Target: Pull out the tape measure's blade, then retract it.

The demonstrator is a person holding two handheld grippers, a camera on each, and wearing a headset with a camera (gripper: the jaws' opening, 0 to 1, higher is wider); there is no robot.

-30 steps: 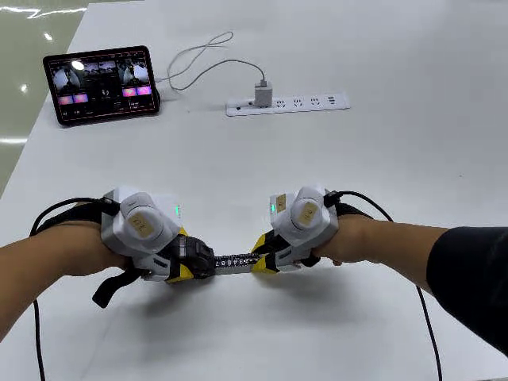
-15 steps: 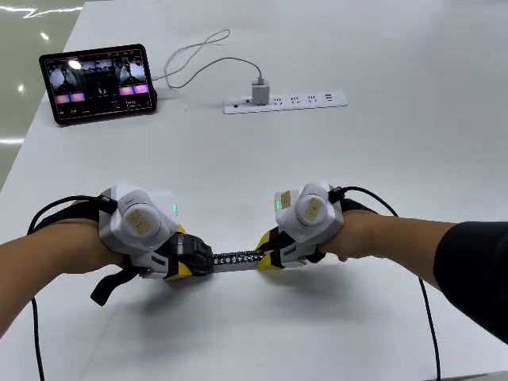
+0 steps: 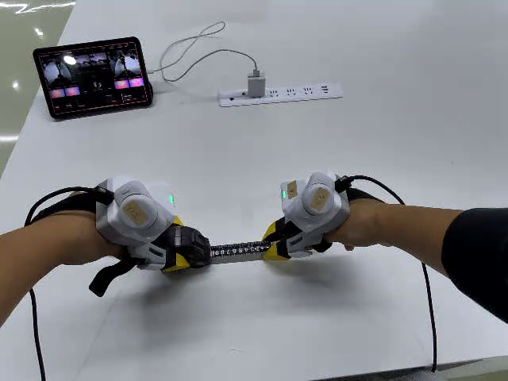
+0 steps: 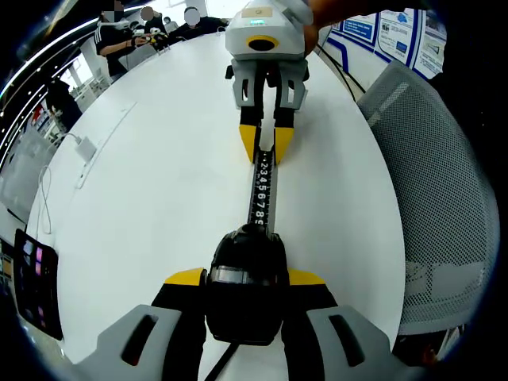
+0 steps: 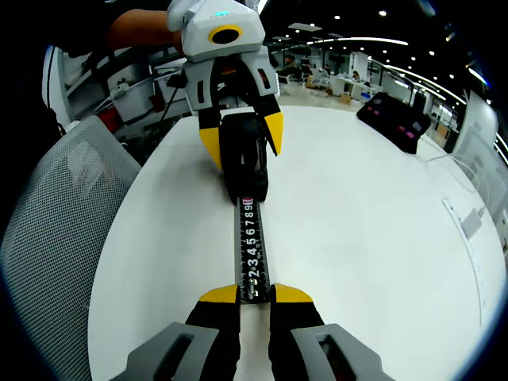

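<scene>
A black tape measure case (image 3: 190, 248) (image 4: 247, 284) (image 5: 243, 155) sits just above the white table, and my left gripper (image 3: 176, 254) (image 4: 248, 278) is shut on it. Its dark numbered blade (image 3: 238, 252) (image 4: 261, 193) (image 5: 251, 248) runs out a short way to the right. My right gripper (image 3: 272, 244) (image 5: 253, 294) is shut on the blade's tip, with its yellow-tipped fingers (image 5: 218, 295) pinched on either side. The two grippers face each other, a short span of blade between them.
A tablet (image 3: 90, 77) with a lit screen stands at the back left of the white table (image 3: 381, 159). A white power strip (image 3: 279, 93) with a plugged charger and cable lies behind the grippers. A mesh chair (image 4: 432, 198) stands at the table's near edge.
My right gripper has drawn the blade's tip a little further right, so more of the blade shows between the grippers. The left gripper keeps its hold on the case.
</scene>
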